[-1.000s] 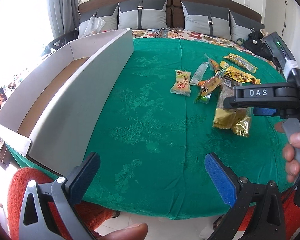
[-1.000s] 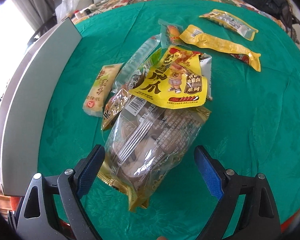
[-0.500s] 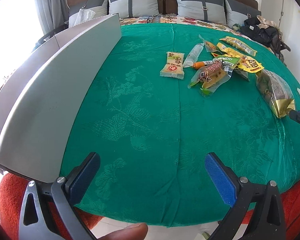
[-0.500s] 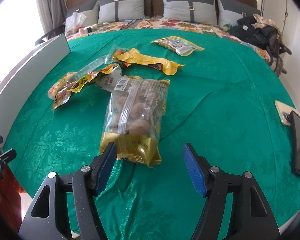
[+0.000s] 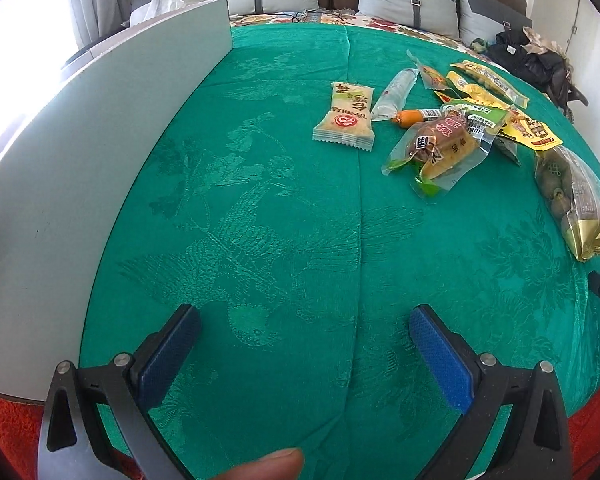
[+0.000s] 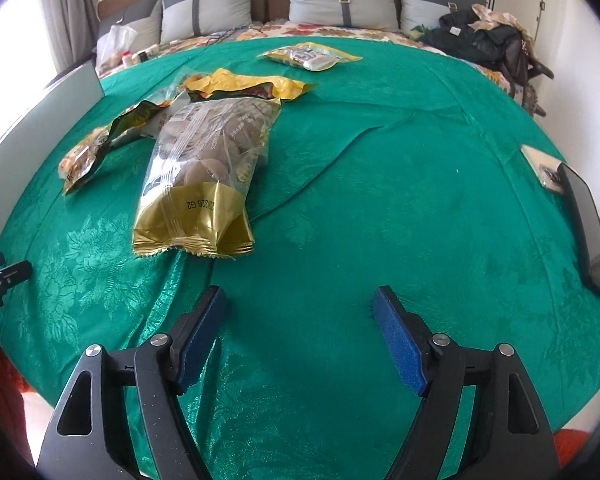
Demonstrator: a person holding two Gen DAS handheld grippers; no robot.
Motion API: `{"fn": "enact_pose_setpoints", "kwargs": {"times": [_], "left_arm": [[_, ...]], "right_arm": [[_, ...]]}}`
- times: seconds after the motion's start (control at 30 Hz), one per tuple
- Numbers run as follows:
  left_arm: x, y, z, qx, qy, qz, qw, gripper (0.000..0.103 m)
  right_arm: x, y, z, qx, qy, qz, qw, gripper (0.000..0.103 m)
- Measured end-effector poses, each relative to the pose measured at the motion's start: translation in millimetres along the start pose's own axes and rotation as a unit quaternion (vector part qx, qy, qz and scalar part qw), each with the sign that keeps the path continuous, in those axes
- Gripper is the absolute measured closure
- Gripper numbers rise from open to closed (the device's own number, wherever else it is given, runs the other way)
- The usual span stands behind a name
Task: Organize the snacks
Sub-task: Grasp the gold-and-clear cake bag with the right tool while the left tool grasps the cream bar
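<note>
Right gripper (image 6: 300, 312) spread wide, blue pads (image 6: 396, 344) apart with only green cloth between them, jaws having just reopened and nothing held; left gripper (image 5: 306, 336) likewise spread and empty over bare cloth at the bottom of its frame.

Nearest task item to the right fingers: clear-and-gold plastic bag of round brown snacks (image 6: 208, 168), lying up and left of the pads, gold crimped end toward the gripper, long axis running from lower left centre toward the upper middle of the frame; right hand judged the nearer, since in the left view the same bag sits far off at the right edge. Probably a reach forward and leftward, jaws across the short width.

Beyond it, crumpled yellow and clear wrappers (image 6: 240, 84) at upper left, and a flat yellow packet (image 6: 310, 56) near the top; in the left view, a pale rectangular wafer packet (image 5: 346, 118) at upper centre.

Grey cardboard box wall (image 5: 80, 184) along the left; green embossed tablecloth (image 6: 380, 200), creased; black phone (image 6: 586, 232) at right edge; bed with grey pillows (image 6: 340, 0) behind.
</note>
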State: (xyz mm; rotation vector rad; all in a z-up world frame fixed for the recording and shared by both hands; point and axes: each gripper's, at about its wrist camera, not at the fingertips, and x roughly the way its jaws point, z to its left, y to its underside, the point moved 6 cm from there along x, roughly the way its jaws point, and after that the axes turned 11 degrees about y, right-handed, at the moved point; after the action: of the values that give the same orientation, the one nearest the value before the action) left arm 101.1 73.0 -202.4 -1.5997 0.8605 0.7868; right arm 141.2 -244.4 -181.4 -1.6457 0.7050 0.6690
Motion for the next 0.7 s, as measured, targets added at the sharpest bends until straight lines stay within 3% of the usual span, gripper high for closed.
{"fn": "enact_pose_setpoints", "kwargs": {"times": [0.1, 0.27, 0.37, 0.4, 0.47, 0.57, 0.63, 0.7], "left_arm": [[-0.3, 0.6, -0.1, -0.007, -0.005, -0.006, 0.9999, 0.0], [1.8, -2.1, 1.0, -0.014, -0.008, 0.004, 0.9999, 0.0], [5.9, -8.5, 1.8, -0.01, 0.006, 0.057, 0.9983, 0.0], [7.0, -16.3, 1.7, -0.014, 0.024, 0.067, 0.9973, 0.001], [2.6, -43.0, -0.7, -0.022, 0.073, 0.049, 0.9959, 0.002], [0.7, -90.5, -8.5, -0.013, 0.099, 0.024, 0.9947, 0.002], [11.8, -115.2, -19.4, 0.016, 0.104, 0.031, 0.994, 0.003], [28.8, -133.9, -27.9, 0.05, 0.077, 0.044, 0.9949, 0.017]], "right_arm": [[0.9, 0.9, 1.5, 0.004, 0.0, -0.011, 1.0, 0.012], [0.9, 1.3, 1.6, 0.0, -0.001, -0.01, 1.0, 0.011], [1.4, 0.9, 1.0, -0.002, -0.002, -0.011, 1.0, 0.009], [1.4, 0.7, 0.7, -0.003, -0.002, -0.012, 1.0, 0.009], [1.3, 0.6, 0.7, -0.003, -0.002, -0.013, 1.0, 0.009], [1.2, 0.4, 0.6, -0.003, -0.003, -0.014, 1.0, 0.008], [1.3, 0.1, 0.5, -0.004, -0.004, -0.014, 1.0, 0.008], [1.1, -0.1, 0.2, -0.005, -0.005, -0.013, 1.0, 0.008]]}}
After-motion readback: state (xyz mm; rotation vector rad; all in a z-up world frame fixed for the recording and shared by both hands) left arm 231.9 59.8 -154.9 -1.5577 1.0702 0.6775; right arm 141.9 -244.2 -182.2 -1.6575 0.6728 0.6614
